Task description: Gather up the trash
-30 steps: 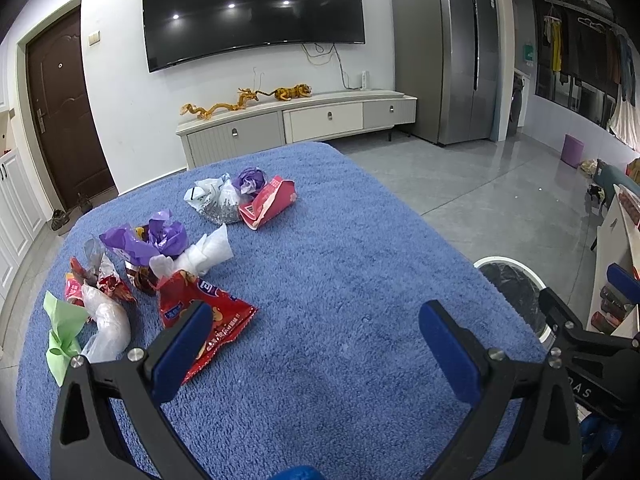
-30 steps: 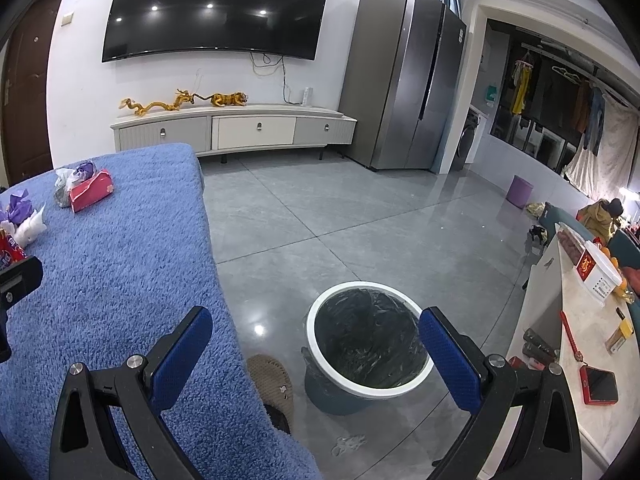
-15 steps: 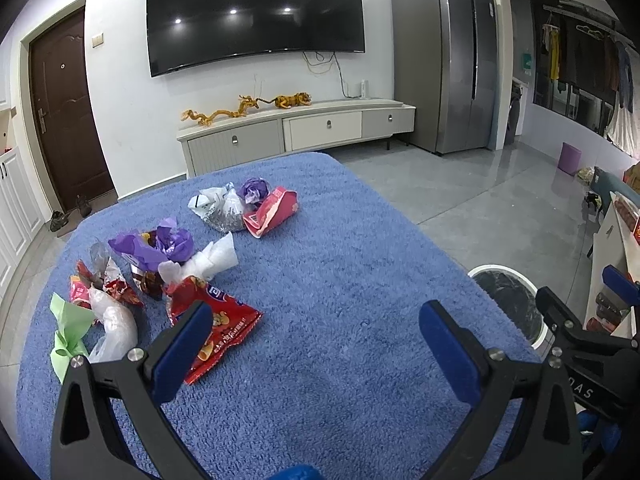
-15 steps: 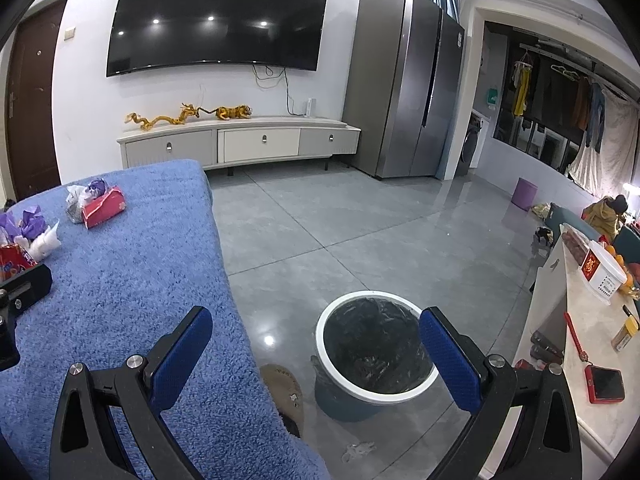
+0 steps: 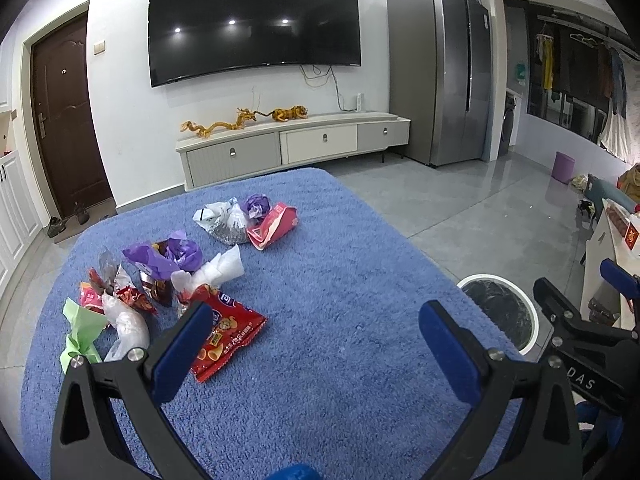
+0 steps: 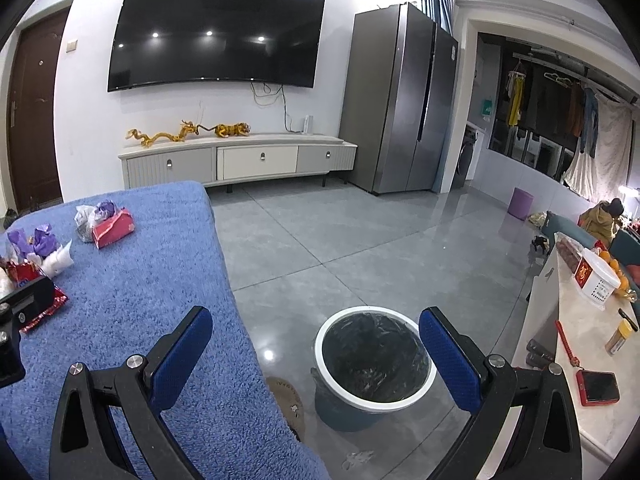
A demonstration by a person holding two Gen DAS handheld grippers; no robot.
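**Trash spread on the blue cloth, bin on the floor, both grippers empty**

The trash lies loose on the left half of the blue terry tablecloth (image 5: 320,320). At 10 o'clock from your left gripper (image 5: 316,344), the red snack packet (image 5: 224,336) lies flat, just beyond the left finger, a glossy crinkled foil. Behind it, toward 11 o'clock, sit a crumpled white tissue (image 5: 218,270), purple paper wads (image 5: 168,256), a white plastic bag (image 5: 126,328) and a folded green paper (image 5: 80,330), all touching or overlapping. Farther off at 12 o'clock, a second group holds a red tissue pack (image 5: 274,228) against a silvery foil bag (image 5: 228,226).

Your left gripper hovers over bare cloth with its blue-padded jaws wide apart and nothing between them; this stance suits a first approach to the nearest flat packet. Your right gripper (image 6: 316,344) is likewise spread and empty, held off the table's right edge and aimed down at the waste bin (image 6: 374,396), a round tub with a white rim and a black liner, standing on the grey tiled floor (image 6: 360,240). The bin's place beside the table probably keeps each carry short.

The deep pile may make thin foil hard to pinch; aim for a raised edge.
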